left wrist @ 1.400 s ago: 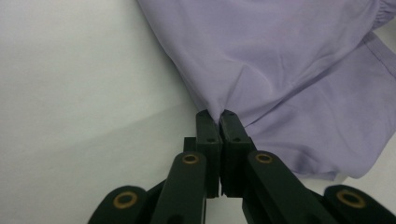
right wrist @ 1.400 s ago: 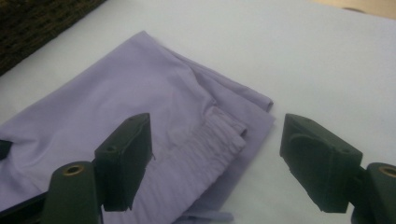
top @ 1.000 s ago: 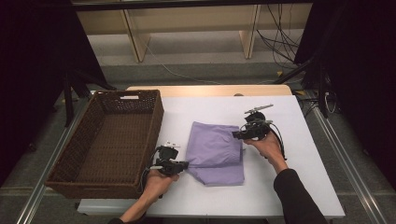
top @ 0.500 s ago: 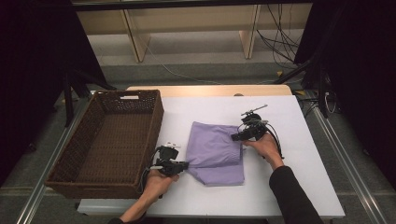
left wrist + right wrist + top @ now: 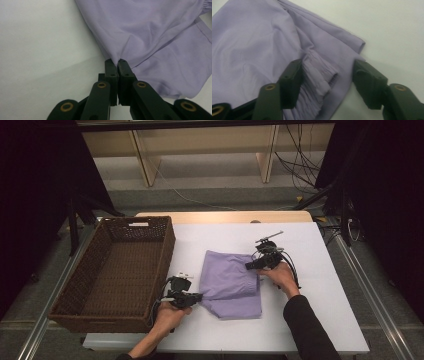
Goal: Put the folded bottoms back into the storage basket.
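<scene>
Cloth (image 5: 231, 284), lilac and folded, lies mid-surface (image 5: 320, 320) beside the basket (image 5: 117, 280). Your left fingers (image 5: 117, 63) pinch its near-left edge; your right fingers (image 5: 292, 72), just narrowing, straddle the gathered waistband (image 5: 319, 75) at its right edge without gripping.

Purple cloth (image 5: 155, 32) cut off top and right; pinched fold hidden between tongs.

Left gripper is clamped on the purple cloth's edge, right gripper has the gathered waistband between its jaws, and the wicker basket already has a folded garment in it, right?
Not quite: the high view shows nothing lying in the wicker basket. The rest holds: the left gripper is clamped on the purple cloth, and the right gripper has the waistband between its closing jaws.
</scene>
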### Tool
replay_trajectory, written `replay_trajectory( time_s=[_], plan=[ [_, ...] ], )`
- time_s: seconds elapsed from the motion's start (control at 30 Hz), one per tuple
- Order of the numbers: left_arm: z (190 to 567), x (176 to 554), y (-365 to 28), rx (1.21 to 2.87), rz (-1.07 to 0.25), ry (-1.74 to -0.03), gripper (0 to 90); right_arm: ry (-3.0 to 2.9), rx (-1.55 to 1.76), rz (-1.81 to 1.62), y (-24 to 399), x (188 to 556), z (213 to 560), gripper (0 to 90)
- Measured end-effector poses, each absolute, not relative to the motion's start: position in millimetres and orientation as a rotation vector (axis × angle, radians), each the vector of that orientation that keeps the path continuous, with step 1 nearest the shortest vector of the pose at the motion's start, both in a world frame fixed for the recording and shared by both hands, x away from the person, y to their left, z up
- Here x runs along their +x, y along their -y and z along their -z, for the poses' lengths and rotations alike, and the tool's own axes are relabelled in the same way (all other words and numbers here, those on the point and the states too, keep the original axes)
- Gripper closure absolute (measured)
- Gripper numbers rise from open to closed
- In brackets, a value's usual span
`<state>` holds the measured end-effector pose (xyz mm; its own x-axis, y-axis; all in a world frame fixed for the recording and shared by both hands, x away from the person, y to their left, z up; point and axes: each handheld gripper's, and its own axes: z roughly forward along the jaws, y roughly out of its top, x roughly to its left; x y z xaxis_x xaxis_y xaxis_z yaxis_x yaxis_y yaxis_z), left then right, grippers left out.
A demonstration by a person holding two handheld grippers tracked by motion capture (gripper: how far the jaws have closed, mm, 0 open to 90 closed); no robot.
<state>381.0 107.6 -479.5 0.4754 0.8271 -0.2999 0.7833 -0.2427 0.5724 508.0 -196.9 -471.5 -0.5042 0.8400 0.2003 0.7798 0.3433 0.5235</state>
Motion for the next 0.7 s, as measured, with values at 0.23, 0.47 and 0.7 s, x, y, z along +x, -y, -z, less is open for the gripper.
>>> replay_trajectory(
  time_s=[0.23, 0.47, 0.7],
  plan=[
    [479.5, 380.9, -107.9, 2.043, -0.078, -1.325, 87.9, -2.519, 1.571, -0.949, 196.9, 509.2, 472.3, 66.5],
    [478.4, 380.8, -107.6, 2.038, -0.080, -1.318, 88.0, -2.530, 1.570, -0.950, 195.1, 509.1, 470.4, 76.6],
    [471.7, 379.3, -106.8, 2.032, -0.097, -1.298, 88.3, -2.518, 1.528, -0.947, 193.4, 505.5, 465.2, 78.7]
  ],
)
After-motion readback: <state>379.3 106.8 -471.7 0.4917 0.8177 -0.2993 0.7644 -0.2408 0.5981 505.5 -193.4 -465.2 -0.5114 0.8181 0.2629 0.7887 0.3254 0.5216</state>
